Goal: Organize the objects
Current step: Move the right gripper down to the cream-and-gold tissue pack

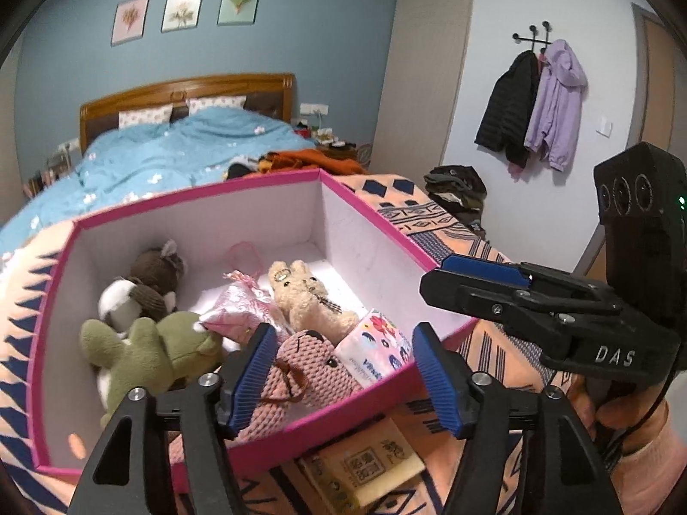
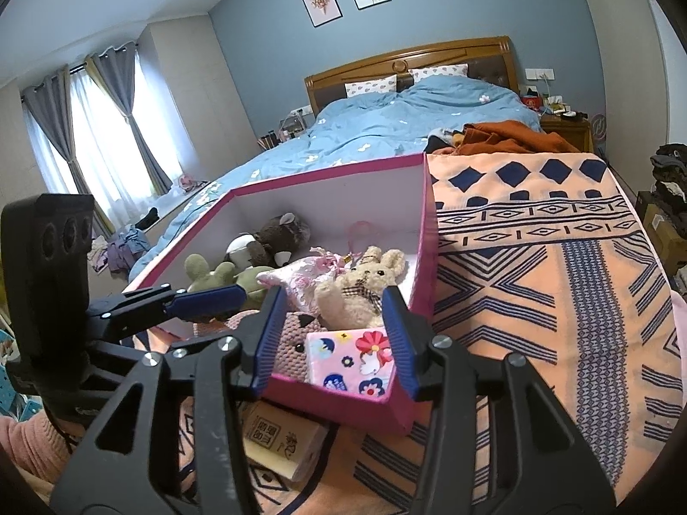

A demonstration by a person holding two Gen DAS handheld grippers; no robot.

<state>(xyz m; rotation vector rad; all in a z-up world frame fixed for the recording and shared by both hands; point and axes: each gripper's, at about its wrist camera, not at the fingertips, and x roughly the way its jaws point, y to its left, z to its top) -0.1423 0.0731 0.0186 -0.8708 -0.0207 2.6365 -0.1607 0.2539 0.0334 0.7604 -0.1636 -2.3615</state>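
Observation:
A pink-rimmed white box (image 1: 369, 231) (image 2: 423, 231) sits on an orange patterned blanket. Inside lie a green plush (image 1: 141, 347) (image 2: 206, 270), a brown-and-white plush (image 1: 141, 287) (image 2: 266, 236), a cream bunny (image 1: 309, 296) (image 2: 365, 283), a pink satin pouch (image 1: 236, 309) (image 2: 300, 283), a pink knitted bear (image 1: 300, 377) (image 2: 292, 343) and a flowered tissue pack (image 1: 378, 347) (image 2: 352, 360). My left gripper (image 1: 343, 377) is open and empty over the box's near edge. My right gripper (image 2: 332, 339) is open and empty above the tissue pack; it also shows in the left wrist view (image 1: 481, 283).
A tan paper tissue pack (image 1: 369, 468) (image 2: 279, 442) lies on the blanket (image 2: 536, 279) just outside the box's near wall. A bed with blue duvet (image 1: 184, 150) (image 2: 408, 124) lies behind. Orange clothes (image 2: 506, 137) lie on it. Coats (image 1: 536, 103) hang on the wall.

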